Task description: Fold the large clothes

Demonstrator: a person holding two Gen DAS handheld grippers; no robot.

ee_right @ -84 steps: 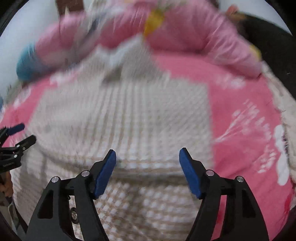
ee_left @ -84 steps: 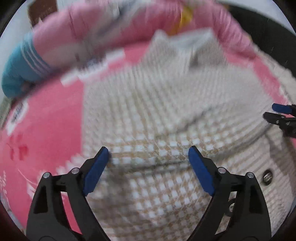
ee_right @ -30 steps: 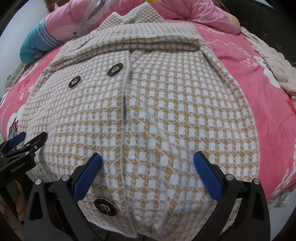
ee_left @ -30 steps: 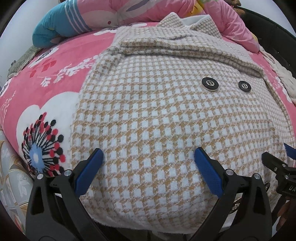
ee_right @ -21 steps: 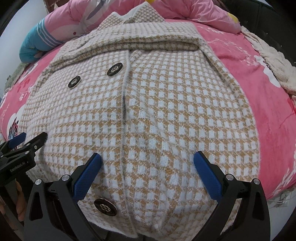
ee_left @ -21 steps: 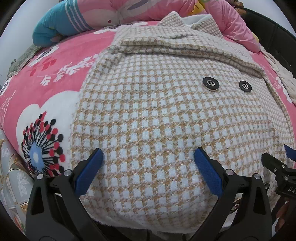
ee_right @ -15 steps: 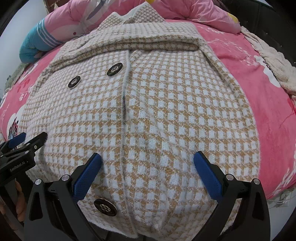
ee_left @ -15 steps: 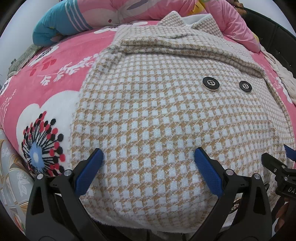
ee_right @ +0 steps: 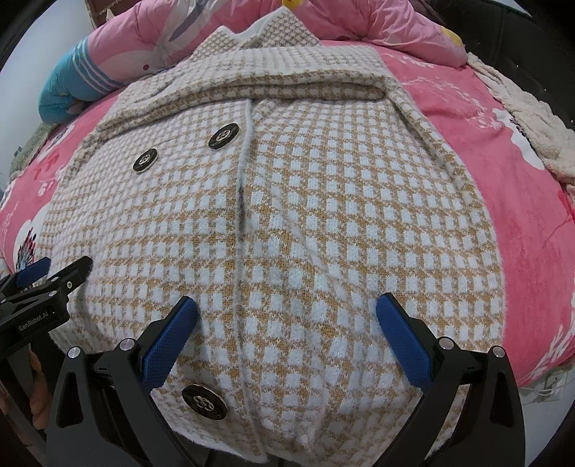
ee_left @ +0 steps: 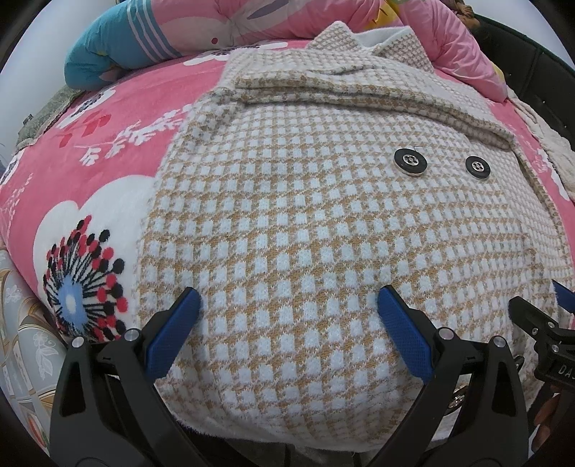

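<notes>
A tan and white checked coat with black buttons lies flat on a pink bed, front up, collar at the far end, both sleeves folded across the chest. Its hem hangs at the near edge of the bed. My left gripper hovers open over the hem's left half, nothing between its blue pads. Open too, my right gripper sits over the hem's right half, next to a lower button. Each gripper shows at the edge of the other's view.
A pink flowered blanket covers the bed. A rolled pink and blue quilt lies behind the collar. A cream fleece throw lies along the right side, by a dark frame.
Compared with 2.8 s ago, both grippers have pulled back from the coat's upper part to its hem. Over the last second nothing has moved.
</notes>
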